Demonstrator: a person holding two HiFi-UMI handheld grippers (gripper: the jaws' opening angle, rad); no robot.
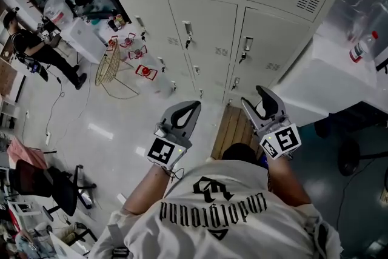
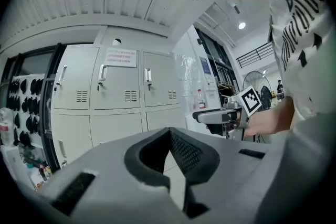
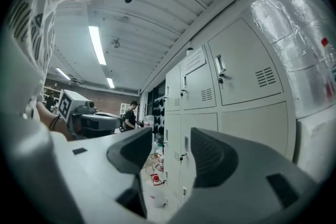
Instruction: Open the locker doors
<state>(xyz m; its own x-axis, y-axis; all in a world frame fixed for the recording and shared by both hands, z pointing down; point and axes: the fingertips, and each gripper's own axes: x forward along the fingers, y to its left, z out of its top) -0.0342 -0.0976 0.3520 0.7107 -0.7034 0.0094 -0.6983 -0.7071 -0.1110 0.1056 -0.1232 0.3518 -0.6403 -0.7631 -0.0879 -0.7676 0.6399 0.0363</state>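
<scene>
A bank of pale grey lockers (image 1: pixel 206 27) fills the top of the head view, every door shut, with small handles (image 1: pixel 245 45) and keys hanging from the locks. Both grippers are held low in front of it, well short of any door. My left gripper (image 1: pixel 196 105) has its jaws meeting at the tips with nothing between them, as the left gripper view (image 2: pixel 169 131) confirms. My right gripper (image 1: pixel 261 91) stands open with a narrow empty gap (image 3: pixel 171 136). In the right gripper view the lockers (image 3: pixel 236 86) run along the right.
A white table (image 1: pixel 327 82) with a red-capped bottle (image 1: pixel 362 47) stands at right. A wooden board (image 1: pixel 233 127) lies at the lockers' foot. A wire basket (image 1: pixel 109 63) and red objects (image 1: pixel 145 71) sit on the floor at left. A person (image 1: pixel 36 48) stands far left, an office chair (image 1: pixel 54 185) below.
</scene>
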